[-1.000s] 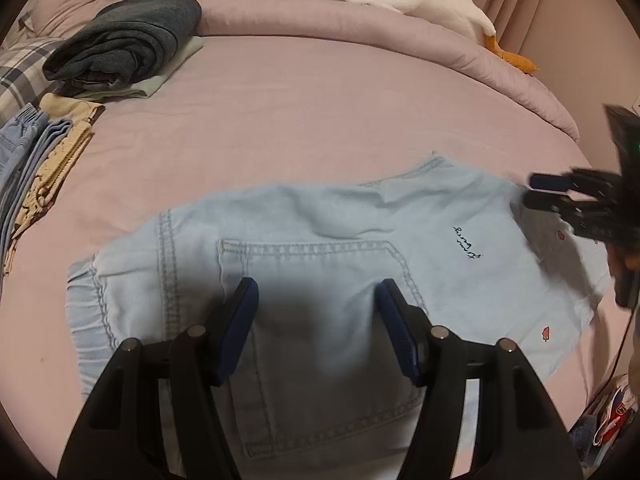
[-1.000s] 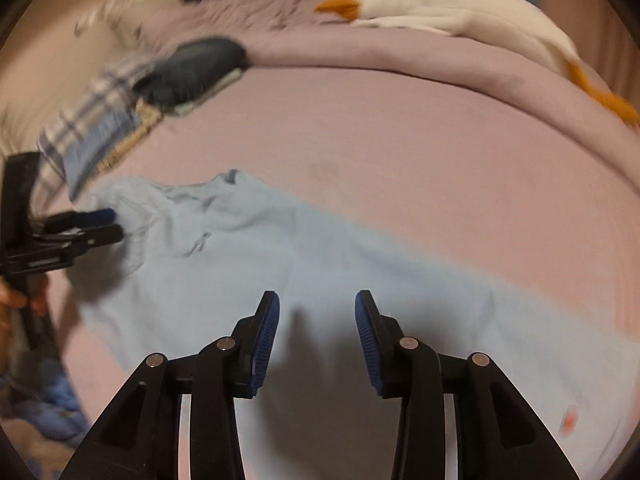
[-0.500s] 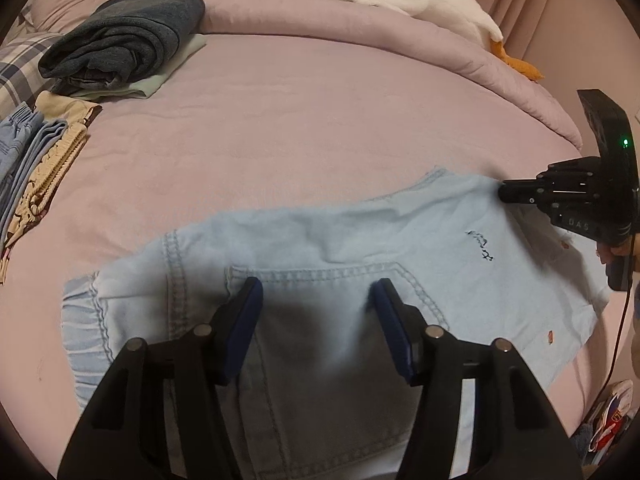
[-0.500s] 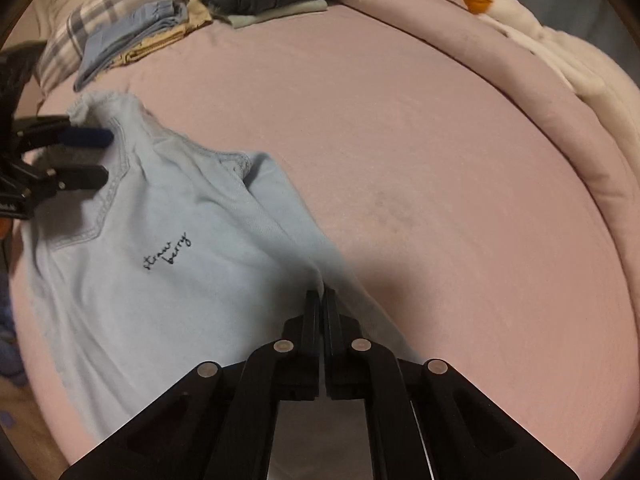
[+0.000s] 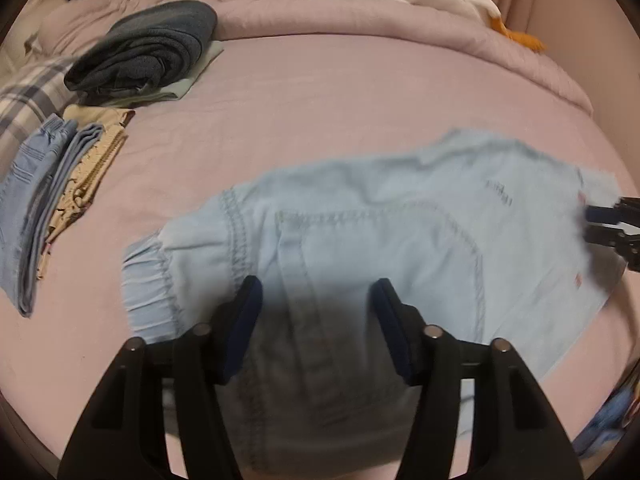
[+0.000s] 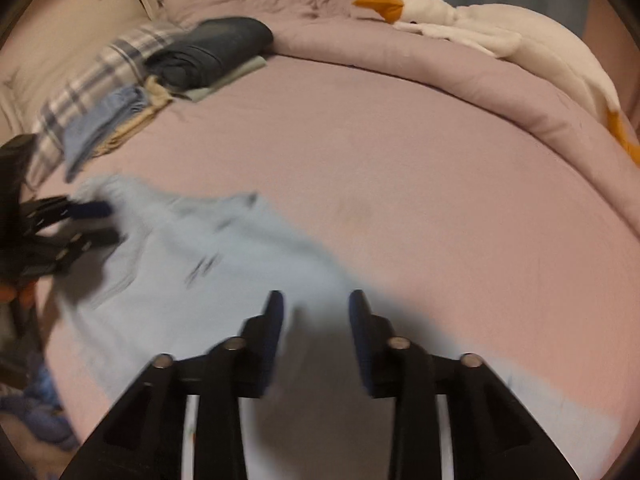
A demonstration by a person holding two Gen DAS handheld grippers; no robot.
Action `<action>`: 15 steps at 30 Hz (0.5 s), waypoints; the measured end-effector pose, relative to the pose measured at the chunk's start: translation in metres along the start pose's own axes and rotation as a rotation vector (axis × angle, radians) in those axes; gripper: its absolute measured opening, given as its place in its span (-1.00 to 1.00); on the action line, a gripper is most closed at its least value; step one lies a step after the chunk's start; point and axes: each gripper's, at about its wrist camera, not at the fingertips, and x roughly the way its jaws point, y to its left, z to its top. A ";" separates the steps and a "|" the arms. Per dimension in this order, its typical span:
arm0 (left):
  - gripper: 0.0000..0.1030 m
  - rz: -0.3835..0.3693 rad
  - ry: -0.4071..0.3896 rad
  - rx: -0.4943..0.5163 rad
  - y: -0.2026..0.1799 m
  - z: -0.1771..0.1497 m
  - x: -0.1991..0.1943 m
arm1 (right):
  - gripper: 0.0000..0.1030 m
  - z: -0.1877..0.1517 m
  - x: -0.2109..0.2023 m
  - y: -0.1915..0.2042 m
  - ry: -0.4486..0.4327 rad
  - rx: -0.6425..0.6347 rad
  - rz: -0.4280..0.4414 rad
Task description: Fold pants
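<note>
**Pants flat on bed, both jaws off fabric**

Left wrist: light blue denim pants spread on pink bed; left gripper jaws spread, closing, empty.

Right wrist: right gripper jaws apart, opening, above the pants, gripping nothing.

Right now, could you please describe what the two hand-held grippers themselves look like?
Both look alike. The left hand-held gripper has two angular black plastic fingers with dark blue pads on their inner faces and round silver pivot pins on top. The right hand-held gripper has the same build. No cables, markings or sleeves are clearly visible.
</note>
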 end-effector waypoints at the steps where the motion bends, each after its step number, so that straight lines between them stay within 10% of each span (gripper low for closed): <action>1: 0.07 0.008 -0.011 0.023 -0.001 -0.003 -0.001 | -0.34 -0.012 -0.003 0.000 0.009 -0.001 0.003; 5: 0.07 0.021 -0.008 0.035 -0.001 -0.004 0.001 | -0.34 -0.066 -0.011 -0.014 0.056 0.062 -0.037; 11: 0.05 0.024 0.009 -0.007 0.000 0.000 0.001 | -0.34 -0.143 -0.059 -0.143 -0.072 0.540 -0.019; 15: 0.05 0.031 0.010 -0.058 -0.012 0.001 -0.010 | -0.34 -0.186 -0.099 -0.218 -0.156 0.801 -0.160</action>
